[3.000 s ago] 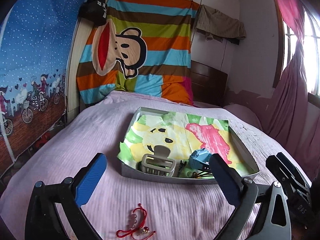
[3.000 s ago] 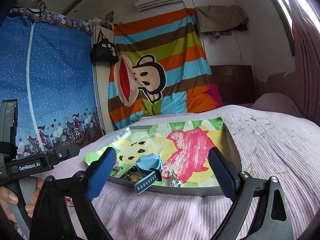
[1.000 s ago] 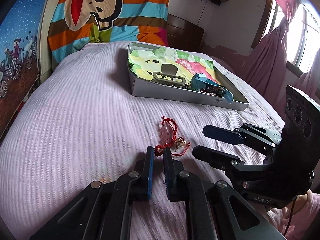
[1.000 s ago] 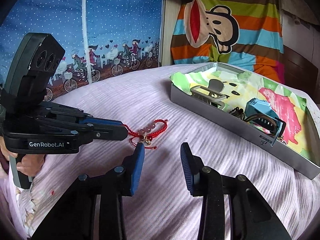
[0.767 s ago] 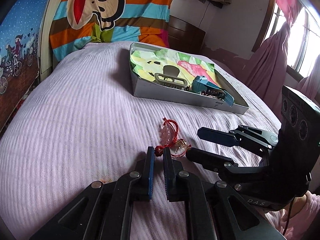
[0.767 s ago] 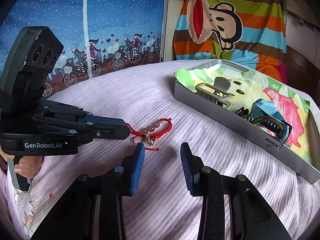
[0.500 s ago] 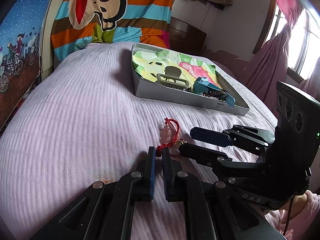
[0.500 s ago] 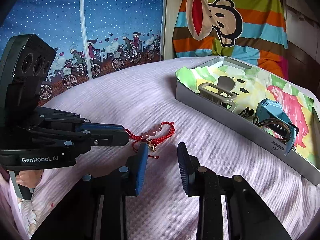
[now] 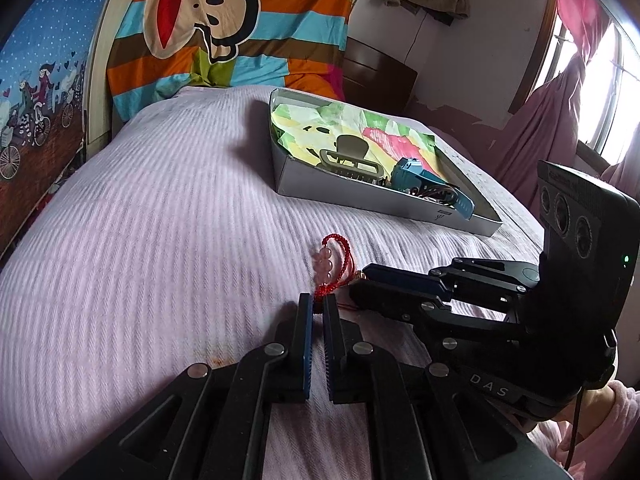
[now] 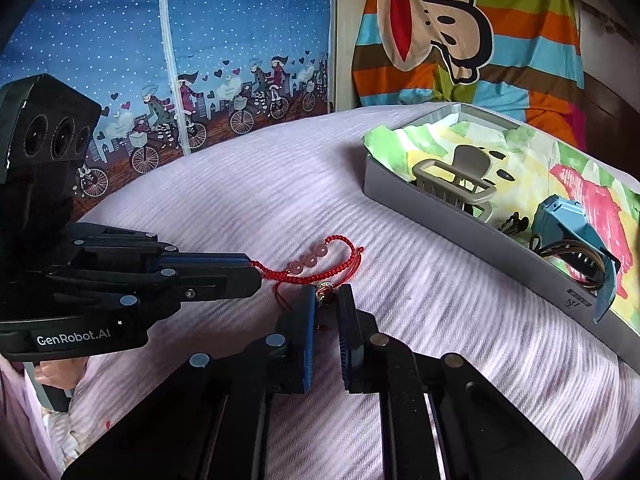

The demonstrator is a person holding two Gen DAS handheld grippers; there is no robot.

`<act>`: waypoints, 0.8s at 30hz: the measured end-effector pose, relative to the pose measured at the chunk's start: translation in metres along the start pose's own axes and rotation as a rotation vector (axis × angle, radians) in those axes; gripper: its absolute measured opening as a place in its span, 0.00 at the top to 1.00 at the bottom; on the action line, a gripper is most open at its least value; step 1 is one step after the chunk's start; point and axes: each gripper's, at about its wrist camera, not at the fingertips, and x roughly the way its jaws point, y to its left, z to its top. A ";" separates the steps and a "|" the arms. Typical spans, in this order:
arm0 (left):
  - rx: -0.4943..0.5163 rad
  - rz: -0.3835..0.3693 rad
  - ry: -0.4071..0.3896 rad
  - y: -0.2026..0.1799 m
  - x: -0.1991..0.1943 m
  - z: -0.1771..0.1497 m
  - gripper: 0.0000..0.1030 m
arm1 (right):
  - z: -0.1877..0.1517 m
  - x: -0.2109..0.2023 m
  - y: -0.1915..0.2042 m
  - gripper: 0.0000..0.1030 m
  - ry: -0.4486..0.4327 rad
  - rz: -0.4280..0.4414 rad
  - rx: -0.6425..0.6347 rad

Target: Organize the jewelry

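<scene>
A red cord bracelet [image 9: 332,264] with pink beads [image 10: 308,261] and a gold charm lies on the lilac bedspread. My left gripper [image 9: 318,306] is shut on the cord's near end; in the right wrist view the left gripper [image 10: 250,274] comes in from the left with the cord in its tip. My right gripper [image 10: 328,300] has its jaws closing on the gold charm [image 10: 325,294], which sits between the pads. From the left wrist view, the right gripper [image 9: 358,284] reaches in from the right, fingers nearly together at the bracelet.
A grey tray [image 9: 360,196] lined with coloured paper stands farther back on the bed. It holds a beige hair claw [image 9: 348,160], a blue watch [image 9: 416,174] and a few dark small items. A striped blanket, a blue curtain and a pink curtain surround the bed.
The right gripper slid in toward the bracelet and its jaws narrowed around the gold charm. The left gripper stayed pinched on the red cord.
</scene>
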 end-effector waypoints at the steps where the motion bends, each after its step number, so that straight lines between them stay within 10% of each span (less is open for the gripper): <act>1: 0.001 0.001 -0.002 0.000 0.000 0.000 0.95 | -0.002 -0.001 0.000 0.91 -0.007 0.000 0.003; 24: 0.084 0.061 -0.161 -0.046 -0.033 0.042 0.95 | -0.009 -0.080 -0.069 0.91 -0.268 -0.075 0.188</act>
